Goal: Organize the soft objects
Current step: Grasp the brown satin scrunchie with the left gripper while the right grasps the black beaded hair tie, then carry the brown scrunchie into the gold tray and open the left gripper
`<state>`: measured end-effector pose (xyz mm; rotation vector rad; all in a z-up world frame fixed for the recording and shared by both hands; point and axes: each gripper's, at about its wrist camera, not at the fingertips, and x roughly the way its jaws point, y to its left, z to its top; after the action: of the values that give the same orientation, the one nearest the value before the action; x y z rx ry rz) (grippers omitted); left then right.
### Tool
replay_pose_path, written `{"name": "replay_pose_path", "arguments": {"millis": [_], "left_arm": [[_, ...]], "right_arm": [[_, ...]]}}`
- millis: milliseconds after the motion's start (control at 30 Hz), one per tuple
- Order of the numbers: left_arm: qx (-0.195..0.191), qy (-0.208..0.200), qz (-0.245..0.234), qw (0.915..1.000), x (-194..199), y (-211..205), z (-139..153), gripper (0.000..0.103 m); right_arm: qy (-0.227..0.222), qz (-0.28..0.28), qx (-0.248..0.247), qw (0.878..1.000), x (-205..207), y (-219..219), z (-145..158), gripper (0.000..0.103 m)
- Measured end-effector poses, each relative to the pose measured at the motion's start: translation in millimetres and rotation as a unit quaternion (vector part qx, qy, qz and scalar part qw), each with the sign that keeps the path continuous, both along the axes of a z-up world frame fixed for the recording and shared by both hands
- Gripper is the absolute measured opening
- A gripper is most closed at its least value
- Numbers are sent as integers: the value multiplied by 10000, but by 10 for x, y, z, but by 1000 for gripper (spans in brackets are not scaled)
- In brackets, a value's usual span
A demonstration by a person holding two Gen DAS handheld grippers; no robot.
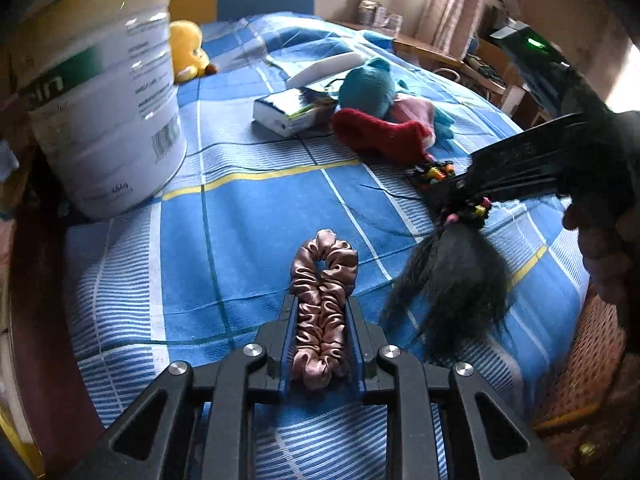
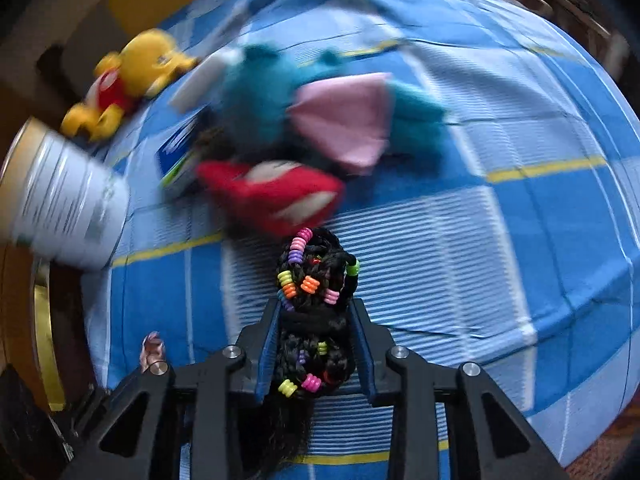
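My left gripper (image 1: pixel 320 308) is shut on a pink satin scrunchie (image 1: pixel 322 312) and holds it above the blue checked bedspread (image 1: pixel 248 232). My right gripper (image 2: pixel 316 312) is shut on a black braided hairpiece with coloured beads (image 2: pixel 316 280); in the left wrist view the hairpiece (image 1: pixel 452 268) hangs from that gripper (image 1: pixel 448 196) at the right, above the bed. A teal and pink plush toy (image 1: pixel 372 84), a red plush piece (image 1: pixel 380 136) and a yellow plush bear (image 1: pixel 186 50) lie further back on the bed. The right wrist view is motion-blurred.
A large white tin can (image 1: pixel 104 96) stands on the bed at the left. A white and blue box (image 1: pixel 292 110) lies by the plush toys. A second beaded hair item (image 1: pixel 434 172) lies near the red plush. A wooden desk (image 1: pixel 440 52) with clutter stands beyond the bed.
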<state>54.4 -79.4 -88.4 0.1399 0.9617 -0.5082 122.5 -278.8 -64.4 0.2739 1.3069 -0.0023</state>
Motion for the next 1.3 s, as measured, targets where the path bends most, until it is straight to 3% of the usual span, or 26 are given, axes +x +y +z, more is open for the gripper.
{"name": "replay_pose_path", "arguments": {"millis": [167, 233, 433, 900, 1133, 1300], "left_arm": [[298, -387, -86, 9988, -110, -89, 0, 22], [278, -454, -93, 9985, -93, -95, -9, 22], [176, -639, -76, 9978, -148, -61, -28, 22], [143, -651, -38, 9978, -174, -32, -15, 22], [135, -457, 205, 9987, -221, 44, 147, 20], [46, -764, 218, 9968, -337, 86, 375, 20]], "right_arm": [[-63, 393, -594, 9974, -17, 203, -48, 37], [-99, 529, -782, 9955, -29, 291, -58, 41], [-251, 816, -1187, 9893, -53, 468, -52, 40], [-374, 893, -1182, 9883, -84, 349, -33, 41], [-443, 1001, -1351, 9848, -114, 451, -36, 40], [-450, 995, -1352, 9848, -127, 457, -26, 40]]}}
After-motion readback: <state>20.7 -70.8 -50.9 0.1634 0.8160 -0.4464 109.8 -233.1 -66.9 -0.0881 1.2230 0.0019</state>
